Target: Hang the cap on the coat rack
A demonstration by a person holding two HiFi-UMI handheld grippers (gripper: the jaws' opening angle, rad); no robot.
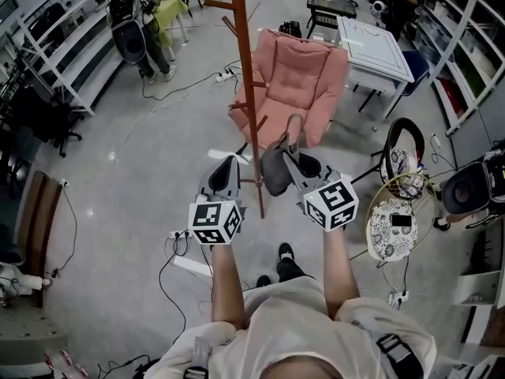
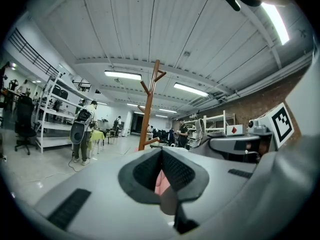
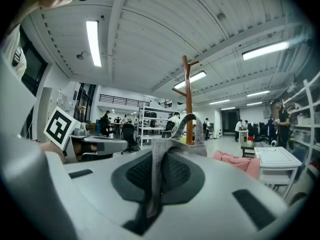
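The brown coat rack (image 1: 248,93) stands straight ahead, its pole rising between my two grippers, with short pegs near the top. A grey cap (image 1: 275,166) hangs just right of the pole, and my right gripper (image 1: 289,159) is shut on its fabric. In the right gripper view the cap's cloth (image 3: 156,154) runs down between the pads, its strap loop (image 3: 188,126) arches in front, and the coat rack (image 3: 188,96) stands beyond. My left gripper (image 1: 228,166) is shut and holds nothing, just left of the pole. The left gripper view shows the coat rack (image 2: 148,109) ahead.
A pink armchair (image 1: 301,81) sits right behind the rack. A white table (image 1: 376,44) is at the back right. A round patterned stool (image 1: 392,227) and a fan (image 1: 401,156) stand to the right. Cables trail over the floor. A person (image 1: 140,10) stands by shelves at the back left.
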